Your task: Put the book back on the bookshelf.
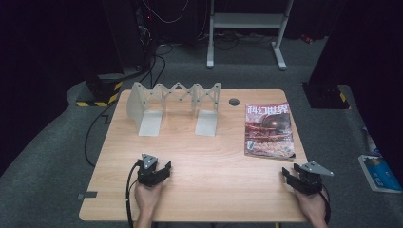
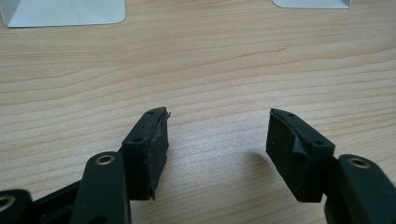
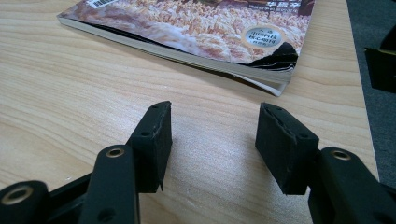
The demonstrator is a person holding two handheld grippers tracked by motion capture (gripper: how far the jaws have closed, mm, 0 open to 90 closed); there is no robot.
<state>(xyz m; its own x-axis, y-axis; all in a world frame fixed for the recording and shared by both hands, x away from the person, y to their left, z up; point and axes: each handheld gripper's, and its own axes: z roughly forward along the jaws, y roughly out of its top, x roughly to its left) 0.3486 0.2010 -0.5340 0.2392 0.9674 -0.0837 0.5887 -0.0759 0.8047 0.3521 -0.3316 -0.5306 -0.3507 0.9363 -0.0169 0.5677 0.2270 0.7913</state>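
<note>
High view: the magazine (image 1: 268,131) is seen flat at the right of the wooden table (image 1: 199,171), its long axis running up the frame; the right gripper (image 1: 295,175) sits just below its lower right corner, the left gripper (image 1: 157,167) well apart at lower centre-left. An expanding rack (image 1: 177,107) stands in the upper middle; grey floor surrounds.

Left gripper view: jaws are spread, nothing between.

Right gripper view: jaws are spread and empty; the magazine (image 3: 196,32) lies just ahead, across the top.

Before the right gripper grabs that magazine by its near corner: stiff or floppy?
Probably floppy: the magazine is thin and soft-covered, and its near corner pages already splay and curl. Held by one corner, it would likely droop. The glossy cover may slip on the table if pushed.
</note>
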